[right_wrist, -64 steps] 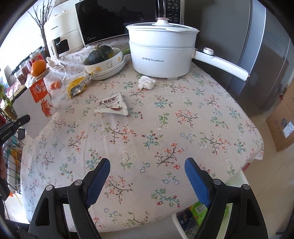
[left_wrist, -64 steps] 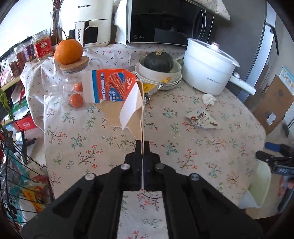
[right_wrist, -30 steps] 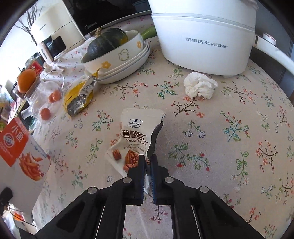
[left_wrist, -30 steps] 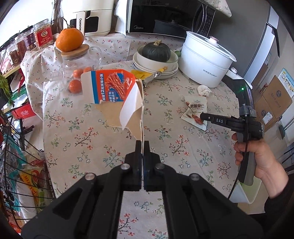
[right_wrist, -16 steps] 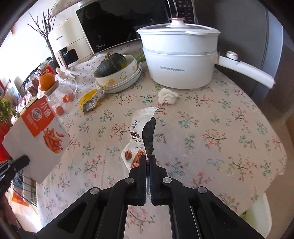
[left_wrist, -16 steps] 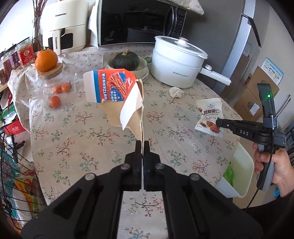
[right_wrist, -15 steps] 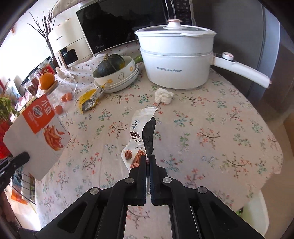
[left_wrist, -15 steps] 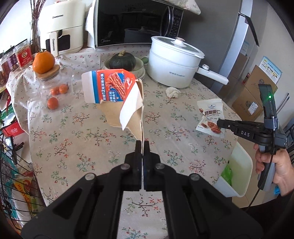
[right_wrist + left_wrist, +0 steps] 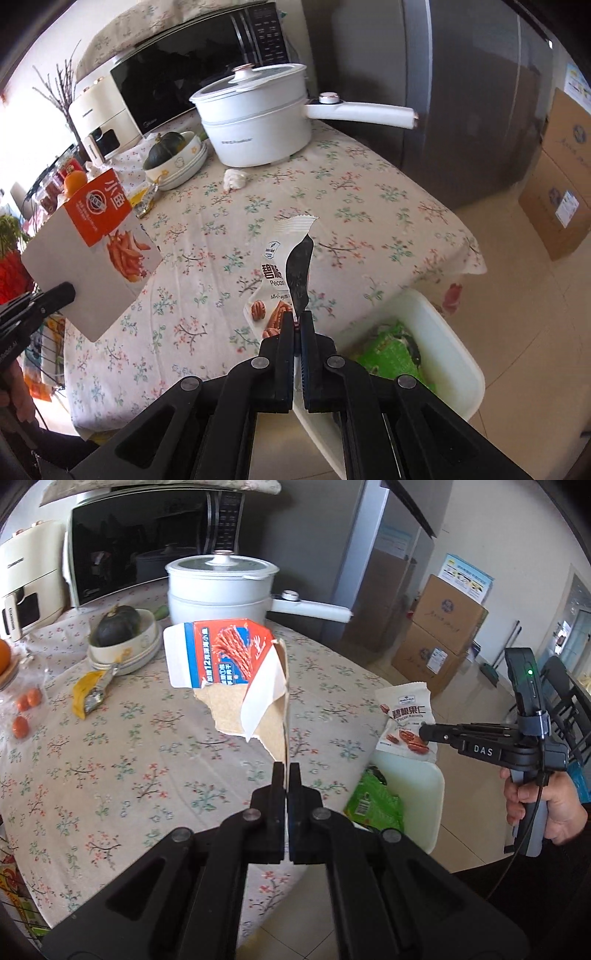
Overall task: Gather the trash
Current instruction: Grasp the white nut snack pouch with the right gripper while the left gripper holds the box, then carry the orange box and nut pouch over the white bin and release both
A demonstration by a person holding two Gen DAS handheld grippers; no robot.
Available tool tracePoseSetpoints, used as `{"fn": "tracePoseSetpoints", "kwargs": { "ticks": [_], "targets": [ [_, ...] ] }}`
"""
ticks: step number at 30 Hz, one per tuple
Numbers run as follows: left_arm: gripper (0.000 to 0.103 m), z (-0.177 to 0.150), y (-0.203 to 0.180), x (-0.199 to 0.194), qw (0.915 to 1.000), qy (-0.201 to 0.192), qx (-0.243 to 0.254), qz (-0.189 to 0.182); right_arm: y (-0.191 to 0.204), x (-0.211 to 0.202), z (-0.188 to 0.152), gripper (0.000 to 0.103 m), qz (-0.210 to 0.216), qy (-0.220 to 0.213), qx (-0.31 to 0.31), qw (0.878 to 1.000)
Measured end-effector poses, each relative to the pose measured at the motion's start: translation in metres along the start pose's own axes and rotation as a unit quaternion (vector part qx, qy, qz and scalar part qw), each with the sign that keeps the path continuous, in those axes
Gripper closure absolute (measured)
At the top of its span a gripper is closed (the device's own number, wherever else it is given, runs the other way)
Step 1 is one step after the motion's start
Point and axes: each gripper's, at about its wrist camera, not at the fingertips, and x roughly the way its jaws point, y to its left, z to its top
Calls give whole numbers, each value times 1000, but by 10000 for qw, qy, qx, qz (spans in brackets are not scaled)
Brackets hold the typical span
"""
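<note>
My left gripper is shut on a torn orange-and-blue snack box, held up above the table's edge; the box also shows at the left of the right wrist view. My right gripper is shut on a white pecan snack bag, held above the near end of a white trash bin. In the left wrist view the right gripper holds the pecan bag over the bin, which holds a green wrapper.
On the floral-cloth table lie a crumpled white tissue and a yellow wrapper. A white pot, a bowl stack with a squash, a microwave and cardboard boxes stand around.
Both grippers have swung right, away from the table's middle and toward the bin. The pecan bag now hangs over the bin's edge. Both stay shut on their trash.
</note>
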Motion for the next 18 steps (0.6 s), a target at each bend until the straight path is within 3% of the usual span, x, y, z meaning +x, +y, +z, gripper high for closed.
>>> {"fn": "tracePoseSetpoints", "kwargs": {
  "ticks": [9,18],
  "targets": [
    [102,-6,-86,37,9927,313,736,-902,-76,-13,-30,99,-321,142,497,9981],
    [102,-24,-139,73,9739,865,1235,-1696,-125,-26,-55,99,-570,232,829,9947]
  ]
}}
